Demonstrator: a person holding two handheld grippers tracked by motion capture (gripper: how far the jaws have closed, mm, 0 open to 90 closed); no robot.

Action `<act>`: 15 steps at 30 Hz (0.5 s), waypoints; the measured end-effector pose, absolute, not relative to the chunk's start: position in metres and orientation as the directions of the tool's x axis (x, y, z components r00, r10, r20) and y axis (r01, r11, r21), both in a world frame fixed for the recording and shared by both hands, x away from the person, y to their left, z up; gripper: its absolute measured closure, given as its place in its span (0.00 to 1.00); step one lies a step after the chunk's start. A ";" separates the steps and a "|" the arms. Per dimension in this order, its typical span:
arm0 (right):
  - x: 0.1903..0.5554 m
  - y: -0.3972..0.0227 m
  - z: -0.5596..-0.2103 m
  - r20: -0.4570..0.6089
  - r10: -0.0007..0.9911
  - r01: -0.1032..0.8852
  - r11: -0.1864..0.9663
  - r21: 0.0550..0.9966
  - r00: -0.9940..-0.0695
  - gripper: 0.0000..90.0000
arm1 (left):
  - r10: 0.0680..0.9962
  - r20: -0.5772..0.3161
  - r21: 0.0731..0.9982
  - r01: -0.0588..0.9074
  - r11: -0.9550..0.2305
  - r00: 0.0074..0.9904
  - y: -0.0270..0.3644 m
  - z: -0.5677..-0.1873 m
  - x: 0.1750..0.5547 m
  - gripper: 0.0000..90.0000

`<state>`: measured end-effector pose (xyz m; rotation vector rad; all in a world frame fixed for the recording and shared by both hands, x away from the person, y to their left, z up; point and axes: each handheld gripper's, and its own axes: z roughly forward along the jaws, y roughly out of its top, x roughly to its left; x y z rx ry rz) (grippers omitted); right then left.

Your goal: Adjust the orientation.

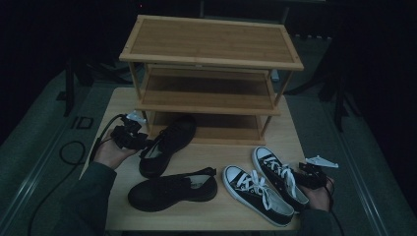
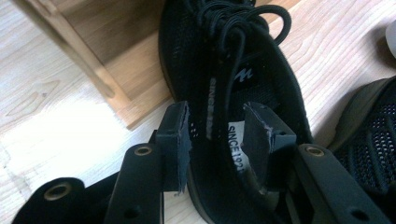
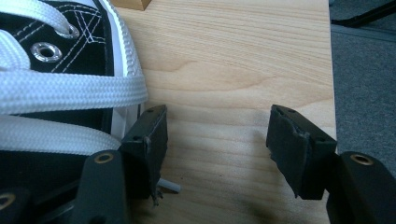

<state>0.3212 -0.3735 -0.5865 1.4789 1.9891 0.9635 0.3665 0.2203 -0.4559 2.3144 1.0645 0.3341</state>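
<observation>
The black mesh shoe (image 1: 167, 145) that I am working on is lying on the table (image 1: 206, 216), its long axis running diagonally: the toe is pointing up and away toward the bottom shelf of the wooden rack (image 1: 211, 73), reaching just under its front edge, and the heel is pointing back toward my left hand (image 1: 110, 155). In the left gripper view the shoe (image 2: 224, 70) is running straight away from me, laces at the far end and the printed insole showing in its opening. My left gripper (image 2: 218, 133) is standing at the heel with its fingers (image 2: 175, 140) partly apart, one outside the collar and the other inside the shoe's opening, straddling the side wall; I cannot tell whether the pads are pressing on it.

Just beside it, nearer me, the second black shoe (image 1: 172, 189) is lying crosswise, its toe pointing left. To the right, two black-and-white sneakers (image 1: 268, 184) are lying side by side, toes pointing up and left. My right gripper (image 3: 217, 140) is resting beside the nearer sneaker (image 3: 60, 70), fingers wide apart over bare table (image 3: 224, 70), gripping nothing.
</observation>
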 end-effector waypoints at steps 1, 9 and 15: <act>0.321 -0.374 -0.586 0.033 0.953 0.616 0.169 0.769 -0.303 0.42 | 0.755 -0.006 0.582 0.617 -0.530 0.655 0.219 -0.456 0.367 0.68; 0.321 -0.374 -0.586 0.033 0.953 0.616 0.169 0.769 -0.303 0.42 | 0.752 0.009 0.538 0.631 -0.559 0.659 0.206 -0.463 0.378 0.70; 0.321 -0.374 -0.586 0.033 0.953 0.617 0.169 0.769 -0.303 0.42 | 0.753 0.030 0.496 0.644 -0.582 0.657 0.195 -0.472 0.387 0.73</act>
